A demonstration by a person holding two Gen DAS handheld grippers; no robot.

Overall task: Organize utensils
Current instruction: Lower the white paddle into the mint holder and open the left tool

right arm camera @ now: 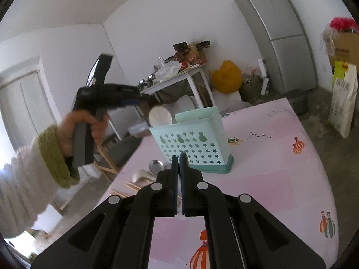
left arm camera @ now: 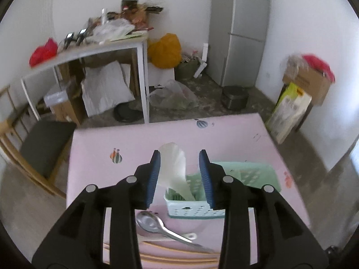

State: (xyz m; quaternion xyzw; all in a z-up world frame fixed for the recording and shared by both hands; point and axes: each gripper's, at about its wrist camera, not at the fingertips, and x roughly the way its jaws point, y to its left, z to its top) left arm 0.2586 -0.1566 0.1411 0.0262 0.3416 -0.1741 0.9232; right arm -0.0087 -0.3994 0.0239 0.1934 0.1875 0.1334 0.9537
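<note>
Surface (left arm camera: 224, 139): pink patterned cover, carrying all task items. Mint utensil caddy (right arm camera: 197, 143) stands upright near the middle, star and gourd cut-outs on its front wall, darker green base. Contents: one white rice paddle (left arm camera: 174, 168), handle down in the near compartment, blade leaning up and out over the rim; other compartments not legible from either view. In front of the caddy, lying flat on the surface: metal spoon (left arm camera: 154, 223), bowl up, resting across a white utensil and wooden chopsticks (left arm camera: 170, 250). Left claw (left arm camera: 179, 177) released, jaws wide, blue pads either side of the paddle blade, grasping nothing. Right claw (right arm camera: 178, 163) clenched, pads nearly touching, nothing visible between them, pointing at the caddy's front wall.
</note>
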